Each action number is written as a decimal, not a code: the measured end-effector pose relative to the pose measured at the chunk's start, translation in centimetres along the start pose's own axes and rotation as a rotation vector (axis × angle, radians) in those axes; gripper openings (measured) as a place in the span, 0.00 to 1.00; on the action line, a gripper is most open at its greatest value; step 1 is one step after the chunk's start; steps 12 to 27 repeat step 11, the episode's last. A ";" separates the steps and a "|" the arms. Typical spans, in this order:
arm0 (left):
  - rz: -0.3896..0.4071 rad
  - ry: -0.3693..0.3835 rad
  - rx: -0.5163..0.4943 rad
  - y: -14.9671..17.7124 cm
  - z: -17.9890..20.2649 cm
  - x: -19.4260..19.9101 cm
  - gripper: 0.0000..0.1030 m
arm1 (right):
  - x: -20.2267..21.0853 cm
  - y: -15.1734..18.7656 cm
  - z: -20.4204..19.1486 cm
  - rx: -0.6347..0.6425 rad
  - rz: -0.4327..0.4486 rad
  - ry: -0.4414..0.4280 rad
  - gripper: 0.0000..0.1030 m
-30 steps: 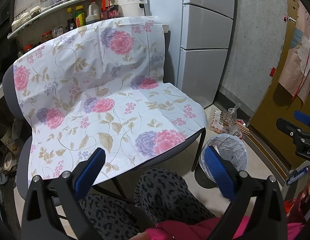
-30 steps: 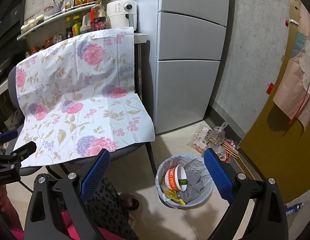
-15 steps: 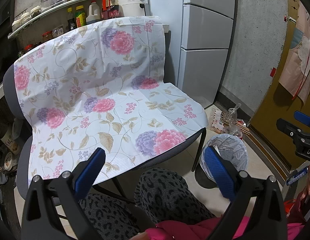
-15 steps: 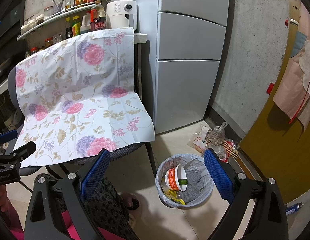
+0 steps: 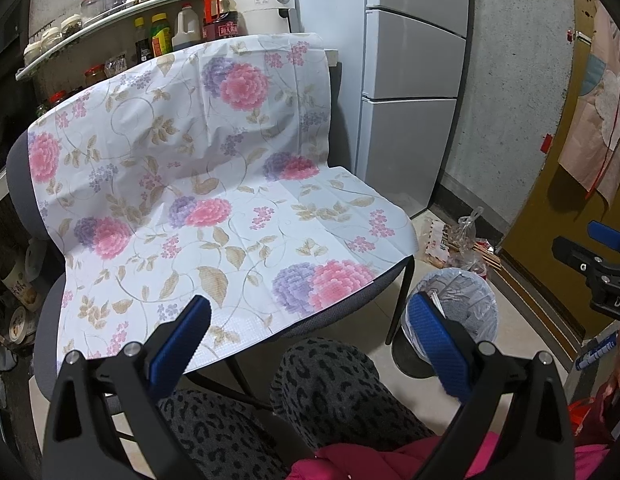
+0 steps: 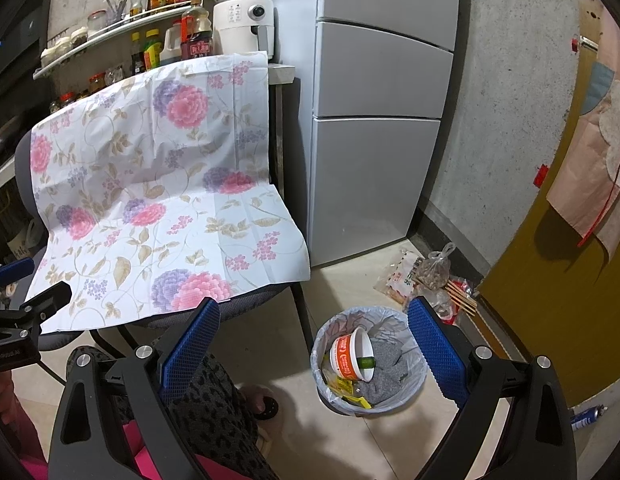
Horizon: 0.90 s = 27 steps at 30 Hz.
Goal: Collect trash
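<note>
A trash bin (image 6: pixel 369 360) lined with a pale bag stands on the floor right of a chair. Inside it lie an orange-and-white paper cup (image 6: pixel 350 354), yellow wrappers (image 6: pixel 346 390) and grey stuff. In the left wrist view the bin (image 5: pixel 456 304) shows partly behind the right finger. My left gripper (image 5: pixel 308 344) is open and empty, held above the person's knees in front of the chair. My right gripper (image 6: pixel 308 346) is open and empty, above the floor next to the bin. A floral sheet (image 5: pixel 198 184) covers the chair; nothing lies on it.
Plastic bags and skewers (image 6: pixel 426 276) lie on the floor by the wall behind the bin. A grey fridge (image 6: pixel 374 100) stands behind the chair. A shelf with bottles (image 5: pixel 170 28) runs at the back left. A brown door (image 6: pixel 550 280) is at the right.
</note>
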<state>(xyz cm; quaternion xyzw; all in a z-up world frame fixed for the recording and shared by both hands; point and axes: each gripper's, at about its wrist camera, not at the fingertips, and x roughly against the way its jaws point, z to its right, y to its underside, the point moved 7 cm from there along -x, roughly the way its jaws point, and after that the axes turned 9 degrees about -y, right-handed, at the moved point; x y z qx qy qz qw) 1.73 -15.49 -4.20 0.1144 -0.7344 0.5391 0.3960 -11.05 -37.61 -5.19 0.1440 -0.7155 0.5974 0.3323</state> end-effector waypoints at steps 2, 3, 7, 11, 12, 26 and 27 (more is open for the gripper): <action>-0.002 -0.004 0.013 0.2 -0.2 -0.3 0.93 | -0.5 0.3 -0.2 0.000 -0.008 -0.006 0.91; -0.004 -0.009 0.019 0.3 -0.6 -0.6 0.93 | -0.9 0.5 -0.3 0.000 -0.013 -0.009 0.91; -0.059 -0.045 0.065 0.9 -2.7 -2.6 0.93 | -3.0 0.7 -1.6 0.017 -0.046 -0.033 0.91; -0.110 -0.065 0.130 1.9 -5.4 -4.7 0.93 | -5.7 -0.2 -3.9 0.057 -0.080 -0.076 0.91; -0.110 -0.065 0.130 1.9 -5.4 -4.7 0.93 | -5.7 -0.2 -3.9 0.057 -0.080 -0.076 0.91; -0.110 -0.065 0.130 1.9 -5.4 -4.7 0.93 | -5.7 -0.2 -3.9 0.057 -0.080 -0.076 0.91; -0.110 -0.065 0.130 1.9 -5.4 -4.7 0.93 | -5.7 -0.2 -3.9 0.057 -0.080 -0.076 0.91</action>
